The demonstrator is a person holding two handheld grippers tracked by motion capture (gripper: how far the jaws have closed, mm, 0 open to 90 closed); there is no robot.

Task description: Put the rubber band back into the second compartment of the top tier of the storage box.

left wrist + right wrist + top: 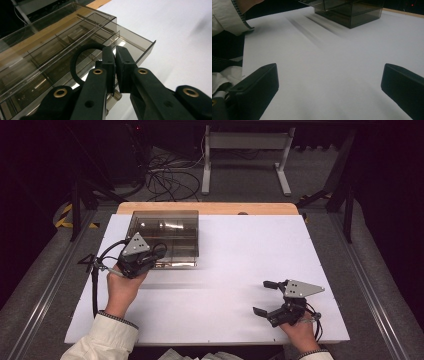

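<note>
A smoked clear plastic organiser box (162, 227) stands at the far left of the white table (240, 250). Its lowest drawer (140, 42) sticks out toward me, and thin dividers show inside. My left gripper (150, 259) is at the drawer's front, with its jaws (115, 53) pressed together. A small translucent handle tab (114, 96) shows between them at their base. Near the table's front right my right gripper (261, 297) rests low with its jaws wide apart (329, 80) and nothing but bare table between them.
A black cable loop (75, 62) from the left gripper arches over the drawer. A wooden strip (210, 208) runs along the table's far edge. Beyond it are floor cables (170, 180) and a white frame (245, 150). A white sleeve (229, 15) is at the near left.
</note>
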